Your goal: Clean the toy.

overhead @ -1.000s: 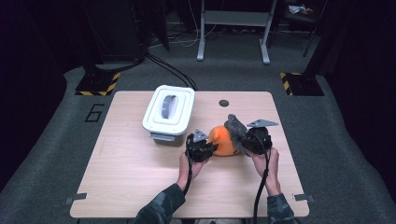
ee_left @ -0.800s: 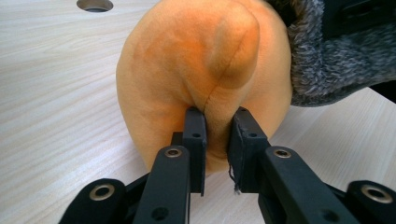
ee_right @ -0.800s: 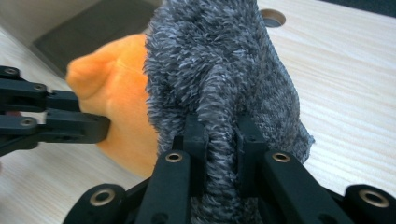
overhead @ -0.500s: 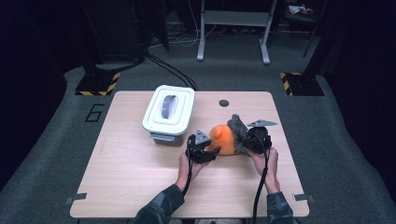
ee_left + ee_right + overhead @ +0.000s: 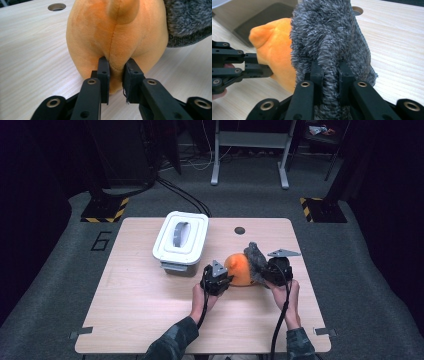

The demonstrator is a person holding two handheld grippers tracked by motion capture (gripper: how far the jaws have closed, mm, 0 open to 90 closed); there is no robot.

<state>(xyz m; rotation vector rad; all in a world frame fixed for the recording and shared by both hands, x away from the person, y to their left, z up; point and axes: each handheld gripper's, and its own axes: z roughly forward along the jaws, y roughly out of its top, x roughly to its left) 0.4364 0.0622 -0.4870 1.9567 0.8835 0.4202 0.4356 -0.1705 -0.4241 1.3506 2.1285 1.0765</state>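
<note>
An orange plush toy (image 5: 239,269) with a grey fuzzy part (image 5: 255,256) lies on the wooden table (image 5: 140,310), right of centre. My left gripper (image 5: 226,280) is at its left side. In the left gripper view the jaws have just been closing, and my left gripper (image 5: 116,67) now pinches a fold of the orange plush (image 5: 115,32). From the right, my right gripper (image 5: 262,271) meets the toy. In the right gripper view my right gripper (image 5: 329,70) is shut on the grey fuzzy part (image 5: 327,32), with the orange plush (image 5: 274,45) behind it.
A white lidded container (image 5: 181,237) with a grey handle stands on the table behind and left of the toy. A round hole (image 5: 240,230) sits near the table's far edge. Dark floor, cables and stand legs lie beyond the table.
</note>
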